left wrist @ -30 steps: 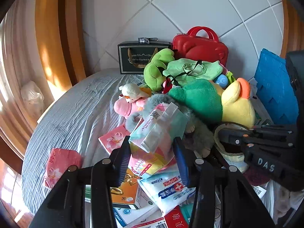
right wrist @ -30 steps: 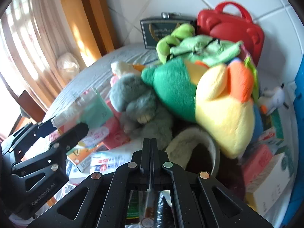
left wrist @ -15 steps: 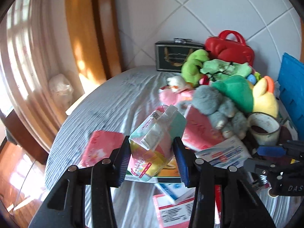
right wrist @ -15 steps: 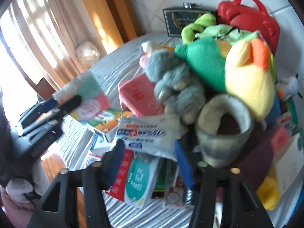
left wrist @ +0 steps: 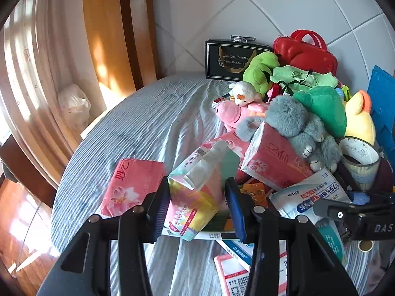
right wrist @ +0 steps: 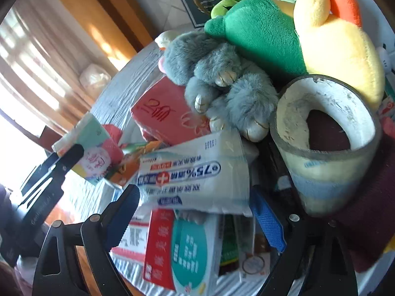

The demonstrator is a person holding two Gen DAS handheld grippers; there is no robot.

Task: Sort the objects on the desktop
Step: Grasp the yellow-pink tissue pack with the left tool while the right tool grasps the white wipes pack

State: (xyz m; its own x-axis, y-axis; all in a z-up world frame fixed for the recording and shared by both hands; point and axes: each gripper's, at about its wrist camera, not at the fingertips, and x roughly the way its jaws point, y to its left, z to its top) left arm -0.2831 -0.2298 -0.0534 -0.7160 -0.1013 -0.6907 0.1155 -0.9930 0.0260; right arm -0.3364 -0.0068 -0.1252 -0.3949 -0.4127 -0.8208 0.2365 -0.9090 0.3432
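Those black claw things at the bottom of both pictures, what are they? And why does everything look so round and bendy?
They are grabbers, each with two fingers, which a person holds, one per hand. A small camera sits on each grabber and looks along its fingers; its lens bends the view.

One picture comes from the left gripper. It squeezes a colourful tissue pack above a table with a striped cloth.

The other comes from the right gripper. Its jaws are opening around a white wipes packet, holding nothing yet.

On the table lie soft toys, such as a grey plush animal, pink tissue packs, boxes and a roll of tape.
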